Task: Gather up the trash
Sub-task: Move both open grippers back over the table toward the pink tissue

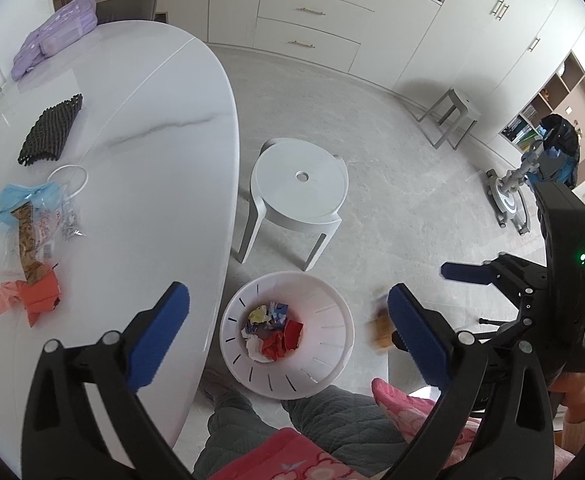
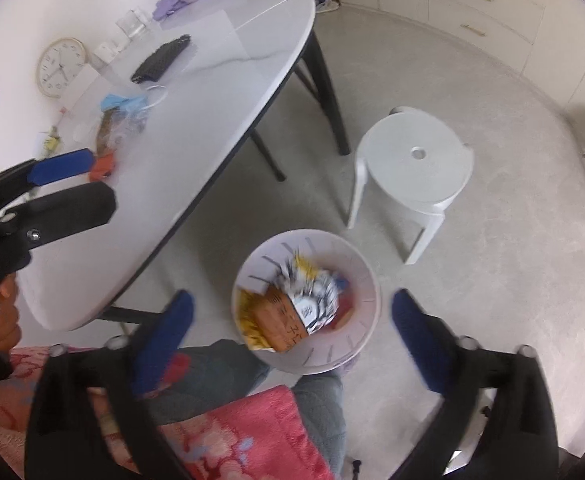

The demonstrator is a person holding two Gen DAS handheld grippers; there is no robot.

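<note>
Left tongs (image 1: 288, 340) are seen spread wide, nothing held between the blue pads. Directly below, a white bin (image 1: 334, 312) is seen on the floor just off the counter (image 1: 164, 128) edge, with crumpled wrappers (image 1: 274, 332) at its bottom. A blurred brown packet (image 1: 380, 326) is seen in mid-air beside the bin's right rim. Right tongs (image 1: 458, 284) are seen at the right, spread apart. Near the counter's left edge, an orange wrapper (image 1: 32, 294), snack bags (image 1: 38, 224), a white ring (image 1: 68, 180) and a black mesh pad (image 1: 50, 130) are seen. A white stool (image 1: 300, 184) is seen beyond the bin.
</note>
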